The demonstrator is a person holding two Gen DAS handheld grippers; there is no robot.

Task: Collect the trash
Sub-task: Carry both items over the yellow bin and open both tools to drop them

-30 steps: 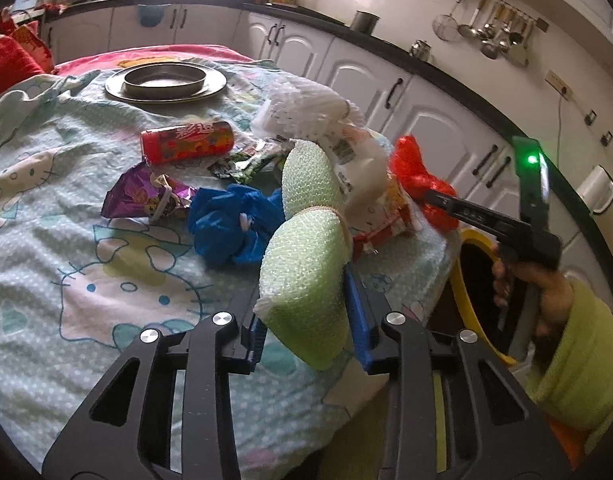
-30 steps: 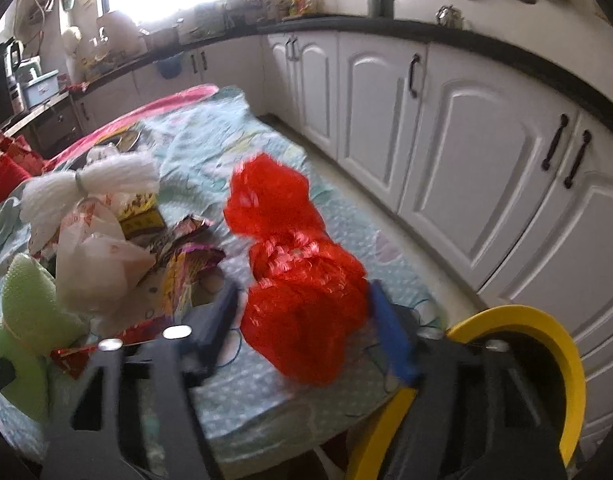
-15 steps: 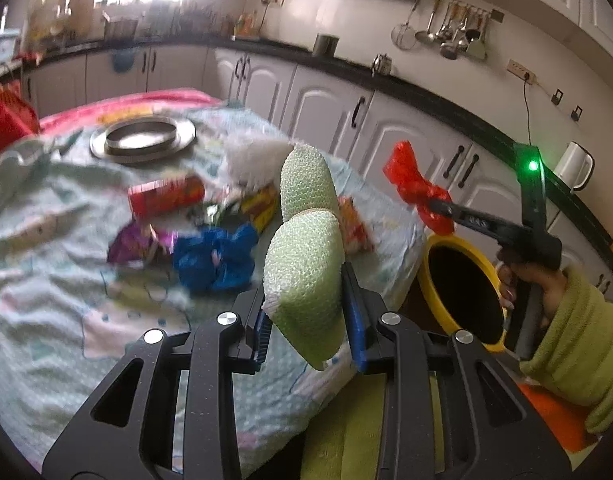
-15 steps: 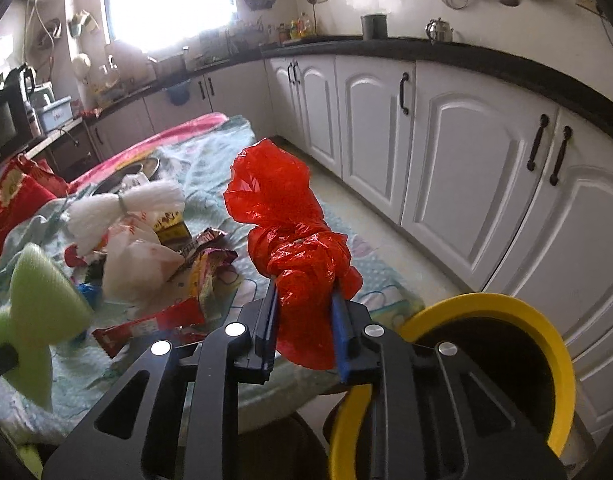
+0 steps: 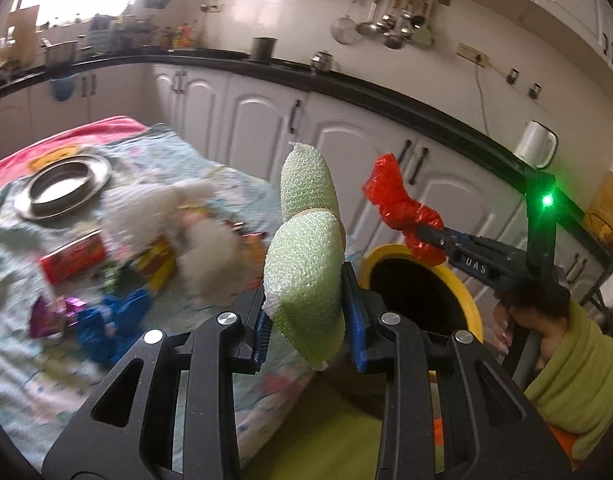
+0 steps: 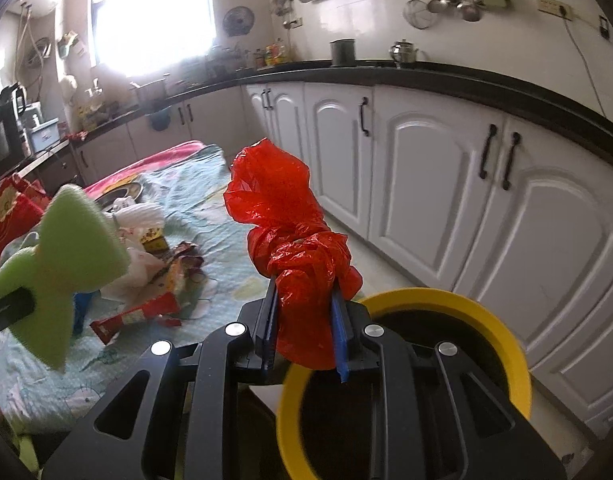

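Green foam netting (image 5: 306,280) is being clamped between the blue pads of the left gripper (image 5: 308,322), jaws narrow around its lower half, upper lobe sticking up past the fingertips. A crumpled red plastic bag (image 6: 294,248) is being pinched in the right gripper (image 6: 304,320); its jaws have just been closing and are now tight on the bag's lower part. Both pieces are being held in the air, off the table. The yellow-rimmed bin (image 6: 502,332) is sitting just below and beyond the right gripper, dark opening facing up. In the left wrist view the red bag is being held above the bin's rim (image 5: 462,292), by a hand (image 5: 534,312) in a green sleeve. Further left, remaining wrappers (image 6: 146,312), a white bag (image 5: 202,240) and a red can (image 5: 72,260) are lying on the patterned tablecloth (image 5: 34,376). A metal plate (image 5: 62,188) is resting farther back. White cabinets (image 6: 426,168) are lining the wall.
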